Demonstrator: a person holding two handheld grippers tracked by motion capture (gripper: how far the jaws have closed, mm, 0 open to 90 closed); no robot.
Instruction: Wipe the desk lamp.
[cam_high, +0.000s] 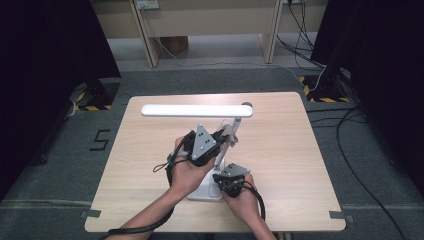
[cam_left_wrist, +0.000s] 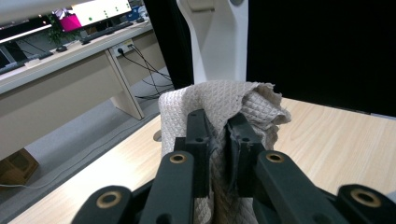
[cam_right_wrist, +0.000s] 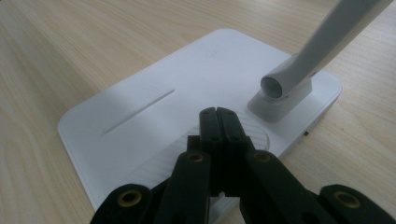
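We count one desk lamp (cam_high: 215, 150), one cloth (cam_left_wrist: 224, 107), one table (cam_high: 280, 150) and two grippers. The lamp is white all over: a flat rectangular base (cam_right_wrist: 154, 112) with rounded corners, a thin groove across its top and a faint round ribbed patch near the front, a slim stem (cam_right_wrist: 322, 37) rising at a slant from a socket at one corner, and a long bar head (cam_high: 196, 110) that glows bright and lies level above the table's far half. The base sits near the table's front edge, in the middle. The cloth is beige with a quilted diamond weave, bunched up against the stem.

The left gripper (cam_left_wrist: 219, 135) is clenched on that cloth, its jaws pinching a fold. The right gripper (cam_right_wrist: 219, 122) has its jaws pressed together with nothing between them, the tips over the base's ribbed patch.

On the floor left of the table we read a dark "5" (cam_high: 100, 140).
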